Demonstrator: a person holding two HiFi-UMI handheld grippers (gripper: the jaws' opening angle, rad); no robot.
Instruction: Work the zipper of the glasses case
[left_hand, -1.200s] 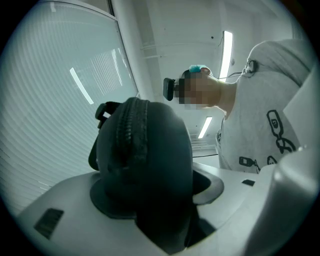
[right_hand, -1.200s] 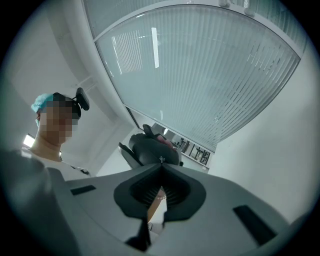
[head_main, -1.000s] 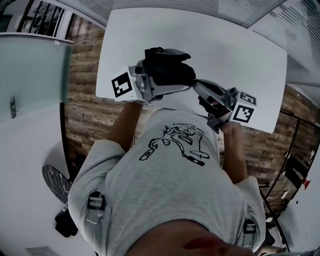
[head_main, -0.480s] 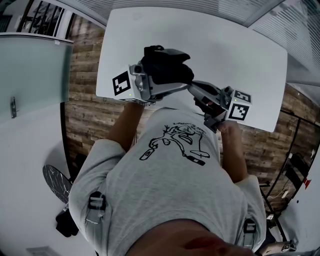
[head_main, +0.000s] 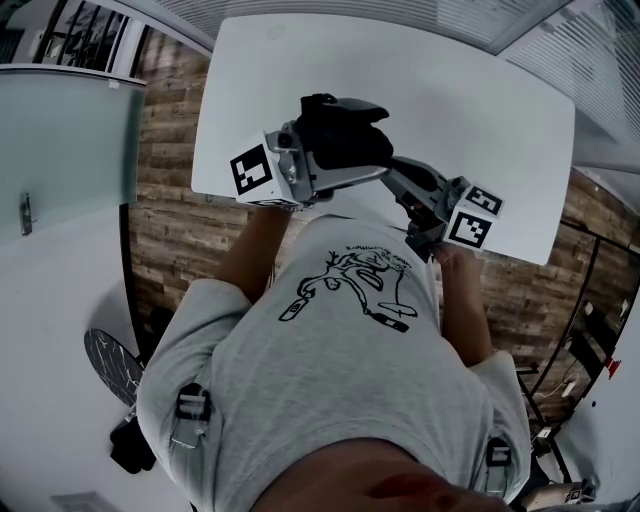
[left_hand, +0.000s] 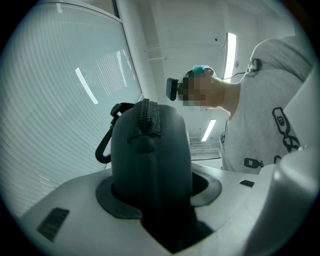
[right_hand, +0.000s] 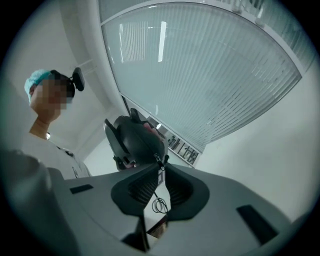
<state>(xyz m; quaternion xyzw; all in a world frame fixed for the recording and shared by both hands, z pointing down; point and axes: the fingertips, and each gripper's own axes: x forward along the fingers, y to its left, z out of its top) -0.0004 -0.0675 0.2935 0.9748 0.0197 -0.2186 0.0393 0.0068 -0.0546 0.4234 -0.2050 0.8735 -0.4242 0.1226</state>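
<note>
Close by the person's chest, the right gripper is opening its jaws. A slit of light shows between them, and the zipper pull sits at their tips. Since a second ago it has edged toward the left gripper. That one stays clamped on the dark glasses case, held above the white table.

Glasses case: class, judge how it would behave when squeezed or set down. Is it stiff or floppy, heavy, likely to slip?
The glasses case is probably stiff: its rounded shell shows no dent where the left gripper clamps it. It seems light, since it is held up by one end. Its domed sides might let it rock if set down, and the carabiner clip would likely swing.
</note>
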